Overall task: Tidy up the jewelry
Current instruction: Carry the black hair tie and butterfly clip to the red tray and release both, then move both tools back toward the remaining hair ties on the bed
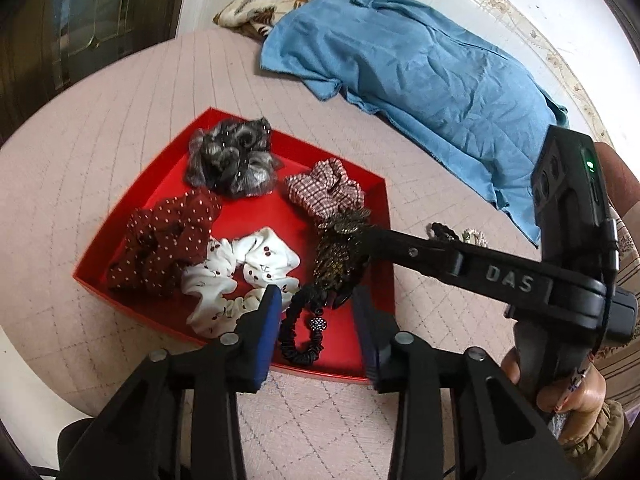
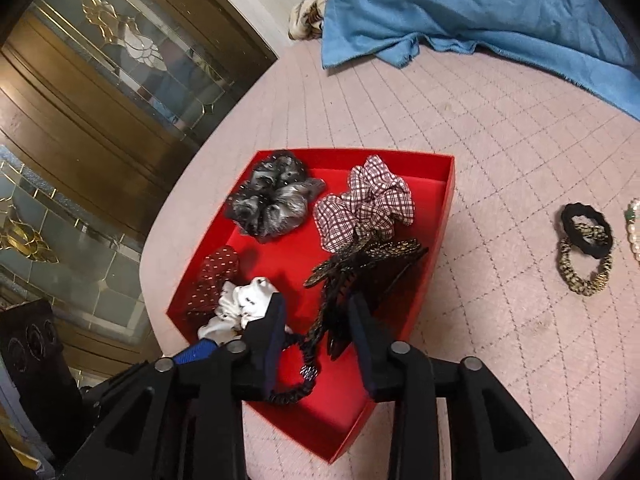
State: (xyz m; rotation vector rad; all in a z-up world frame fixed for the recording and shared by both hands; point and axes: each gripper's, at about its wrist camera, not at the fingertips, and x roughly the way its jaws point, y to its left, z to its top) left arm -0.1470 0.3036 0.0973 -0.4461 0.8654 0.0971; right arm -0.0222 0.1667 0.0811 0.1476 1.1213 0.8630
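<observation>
1. Right wrist view: we see our right gripper (image 2: 316, 312) over the red box (image 2: 448, 184), its jaws spread around the black-and-gold hair clip (image 2: 360, 268) and pinching nothing. The clip lies in the box, partly on the checked scrunchie (image 2: 364, 204).
2. Left wrist view: our left gripper (image 1: 314, 300) hangs spread and empty over the near side of the box, above the black beaded hair tie (image 1: 298, 328).
3. If the right jaws close here, we judge they could also catch the black hair tie, whose loop runs just beside the left finger, and drag both out of place.
4. The two grippers sit very near each other over one corner, so a careless move could knock them together or tip the light box on the soft quilt (image 2: 480, 120).
5. Loose scrunchies, like the white one (image 1: 240, 276), could snag on a finger and be pulled over the wall.
6. Only the right wrist view clearly shows what is left outside: a black hair tie (image 2: 586, 230) overlapping a gold-patterned one (image 2: 584, 276), and pearl beads (image 2: 634, 228) at the frame edge.
7. Only the left wrist view shows the right gripper's long body from the side, and the dark red dotted scrunchie (image 1: 168, 236) in full.
</observation>
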